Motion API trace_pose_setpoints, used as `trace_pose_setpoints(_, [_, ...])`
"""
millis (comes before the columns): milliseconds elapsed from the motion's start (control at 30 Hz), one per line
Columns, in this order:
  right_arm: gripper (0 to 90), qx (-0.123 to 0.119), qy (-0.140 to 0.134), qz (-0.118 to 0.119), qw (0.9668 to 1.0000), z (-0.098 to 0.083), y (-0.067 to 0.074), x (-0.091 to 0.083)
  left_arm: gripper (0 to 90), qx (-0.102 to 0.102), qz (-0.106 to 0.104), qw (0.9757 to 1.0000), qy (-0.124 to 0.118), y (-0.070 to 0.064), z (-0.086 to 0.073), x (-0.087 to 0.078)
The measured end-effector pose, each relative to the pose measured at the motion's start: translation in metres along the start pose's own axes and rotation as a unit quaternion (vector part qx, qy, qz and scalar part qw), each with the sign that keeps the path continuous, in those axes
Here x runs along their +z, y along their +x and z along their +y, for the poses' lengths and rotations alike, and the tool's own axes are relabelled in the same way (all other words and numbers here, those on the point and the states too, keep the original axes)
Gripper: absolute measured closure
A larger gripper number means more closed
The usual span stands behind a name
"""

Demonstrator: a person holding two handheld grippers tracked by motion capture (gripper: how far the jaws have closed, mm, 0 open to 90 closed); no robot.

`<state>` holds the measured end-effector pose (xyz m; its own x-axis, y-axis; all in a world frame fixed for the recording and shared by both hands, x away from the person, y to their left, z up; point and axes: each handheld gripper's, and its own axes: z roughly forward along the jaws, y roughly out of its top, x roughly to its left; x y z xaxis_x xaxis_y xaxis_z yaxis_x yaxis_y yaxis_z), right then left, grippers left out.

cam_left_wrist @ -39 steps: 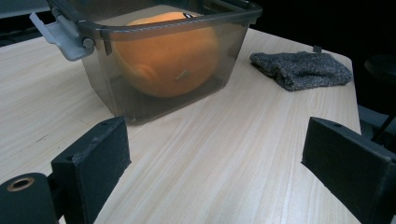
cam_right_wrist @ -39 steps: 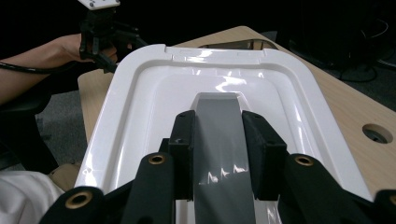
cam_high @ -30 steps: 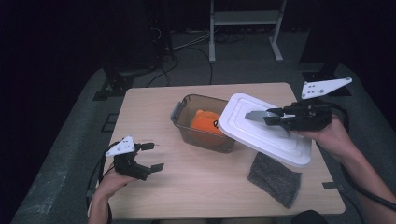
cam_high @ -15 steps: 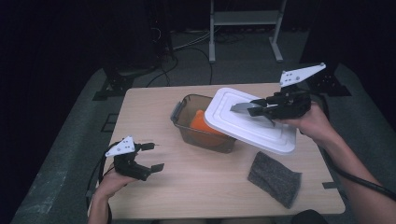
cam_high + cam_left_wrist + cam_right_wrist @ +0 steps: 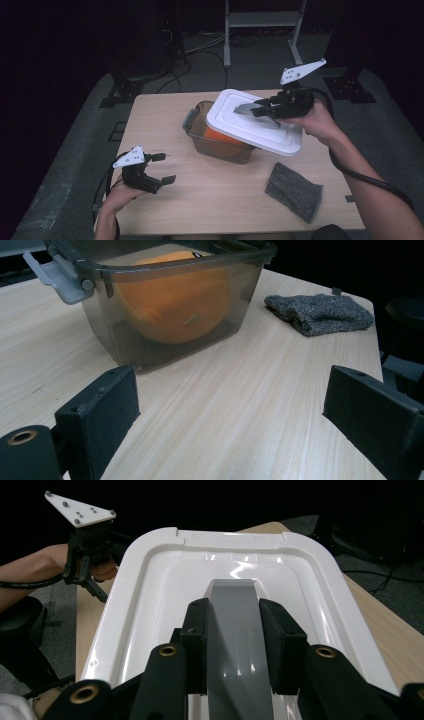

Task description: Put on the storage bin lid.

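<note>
- Two grippers in play: right gripper (image 5: 257, 109) pinches the grey handle (image 5: 235, 625) on top of the white lid (image 5: 252, 127), one pad each side of it; left gripper (image 5: 161, 168) sits near the table's front-left corner, jaws spread, nothing between them.
- Lid hangs tilted over the brown see-through tub (image 5: 220, 145) w/ its left edge higher than its right; it covers most of the opening but isn't seated, judging by the tilt.
- Tub stands mid-table w/ an orange round thing (image 5: 172, 297) inside, prob. a fruit; grey latch (image 5: 57, 275) at one end, hanging loose.
- Grey cloth (image 5: 294, 191) lies on the table (image 5: 165, 120) right of the tub, apart from it – not in the way.
- Step in hand, likely: fit the lid on the tub.
- To do it well: level the lid first, square its corners w/ the tub rim, then lower straight.
- Keep the pinch firm on the handle, since the lid could swing about it.
- Watch the orange thing's top – can't tell if it clears the rim.
- Left gripper could steady the tub wall so it doesn't slide when the lid presses down.
</note>
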<state>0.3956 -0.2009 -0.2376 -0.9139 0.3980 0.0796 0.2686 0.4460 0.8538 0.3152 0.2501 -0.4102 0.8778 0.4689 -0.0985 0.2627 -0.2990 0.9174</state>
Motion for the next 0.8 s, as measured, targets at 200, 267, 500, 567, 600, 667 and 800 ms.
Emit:
trace_pose_setpoints(200, [65.8, 0.001, 0.002, 0.001, 1.0000, 0.005, -0.006, 0.008, 7.0, -0.001, 0.000, 1.0000, -0.002, 0.000, 0.000, 0.000])
trace_pose_setpoints(267, [65.8, -0.001, 0.004, -0.001, 1.0000, 0.008, -0.008, 0.010, 7.0, -0.002, 0.000, 1.0000, -0.002, 0.000, 0.000, 0.000])
trace_pose_setpoints(500, [65.8, -0.004, 0.007, 0.002, 1.0000, 0.017, -0.012, 0.019, 7.0, -0.001, 0.000, 1.0000, -0.001, 0.000, 0.000, 0.000])
trace_pose_setpoints(567, [65.8, -0.005, 0.008, 0.004, 1.0000, 0.020, -0.013, 0.023, 6.9, 0.000, 0.000, 1.0000, -0.001, 0.000, 0.000, -0.001])
trace_pose_setpoints(600, [65.8, -0.006, 0.009, 0.004, 0.9999, 0.021, -0.013, 0.024, 6.9, -0.001, 0.000, 1.0000, -0.003, 0.000, 0.000, -0.001])
trace_pose_setpoints(667, [65.8, -0.008, 0.012, 0.004, 0.9999, 0.023, -0.014, 0.027, 7.0, 0.000, 0.002, 1.0000, -0.002, 0.000, 0.000, -0.002])
trace_pose_setpoints(800, [65.8, -0.009, 0.014, 0.007, 0.9998, 0.027, -0.017, 0.034, 7.0, 0.000, 0.004, 1.0000, -0.002, 0.000, 0.000, -0.003])
